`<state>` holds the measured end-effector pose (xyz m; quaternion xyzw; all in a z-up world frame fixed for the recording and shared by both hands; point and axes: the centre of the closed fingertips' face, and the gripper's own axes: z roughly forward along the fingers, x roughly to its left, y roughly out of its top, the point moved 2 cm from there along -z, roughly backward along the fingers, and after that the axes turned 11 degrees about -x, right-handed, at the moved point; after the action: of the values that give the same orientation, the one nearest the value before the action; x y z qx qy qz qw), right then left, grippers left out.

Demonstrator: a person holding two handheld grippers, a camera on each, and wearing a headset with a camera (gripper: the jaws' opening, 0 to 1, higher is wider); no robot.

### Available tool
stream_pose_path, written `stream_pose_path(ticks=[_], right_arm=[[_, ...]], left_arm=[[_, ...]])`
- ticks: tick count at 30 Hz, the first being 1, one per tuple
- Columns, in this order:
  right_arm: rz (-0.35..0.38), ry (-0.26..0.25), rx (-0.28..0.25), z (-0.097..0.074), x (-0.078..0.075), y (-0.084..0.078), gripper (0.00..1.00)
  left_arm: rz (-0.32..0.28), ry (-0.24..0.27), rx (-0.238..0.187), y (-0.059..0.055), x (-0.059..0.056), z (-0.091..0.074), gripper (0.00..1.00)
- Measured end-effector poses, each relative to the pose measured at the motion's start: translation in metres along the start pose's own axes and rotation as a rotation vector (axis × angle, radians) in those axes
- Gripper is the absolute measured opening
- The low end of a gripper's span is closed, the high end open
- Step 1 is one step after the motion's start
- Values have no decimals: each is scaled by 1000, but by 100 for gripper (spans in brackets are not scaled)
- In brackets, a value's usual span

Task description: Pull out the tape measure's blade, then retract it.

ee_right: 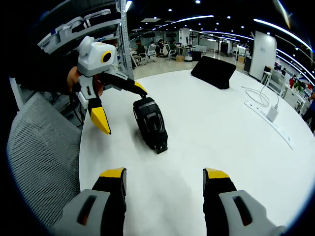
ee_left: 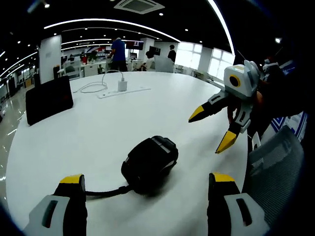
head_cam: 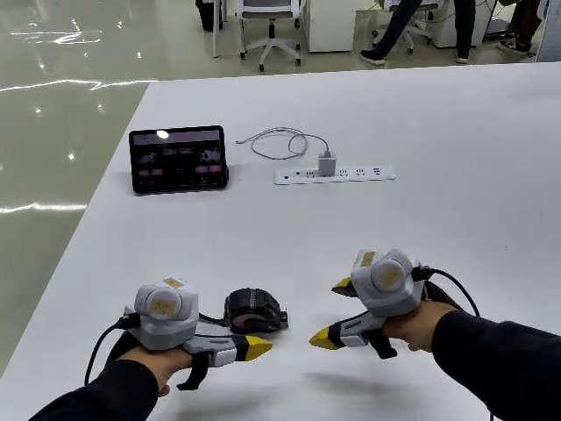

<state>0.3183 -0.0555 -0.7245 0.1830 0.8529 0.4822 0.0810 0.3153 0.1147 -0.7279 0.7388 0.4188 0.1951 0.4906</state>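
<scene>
The black tape measure (head_cam: 254, 310) lies on the white bench (head_cam: 394, 246) between the two grippers. It sits just ahead of the left gripper (ee_right: 120, 104), whose jaws are spread to either side of it, with its cord trailing back toward that gripper. The right gripper (ee_left: 211, 129), jaws also spread and holding nothing, faces it from a little further off. The case's long axis runs roughly from one gripper to the other, so the left is likely better placed to clamp the case while the right takes the blade tip.
</scene>
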Motion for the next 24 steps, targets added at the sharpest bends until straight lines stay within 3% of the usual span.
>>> stream_pose_path(ticks=[7,9,18,21,24], right_arm=[[34,-37,-17,-22,0,-16,63],[39,-49,-17,-29,-1,-22,64],[75,-118,-56,-59,-8,-30,68],[91,-135,-60,-70,-10,-37,71],[104,-161,-66,-83,-12,-44,74]], left_arm=[[22,-23,13,-9,2,-8,100],[49,-42,-14,-6,1,-11,100],[12,-31,-15,-12,10,-30,100],[69,-24,0,-16,12,-39,100],[72,-32,-10,-16,13,-47,100]])
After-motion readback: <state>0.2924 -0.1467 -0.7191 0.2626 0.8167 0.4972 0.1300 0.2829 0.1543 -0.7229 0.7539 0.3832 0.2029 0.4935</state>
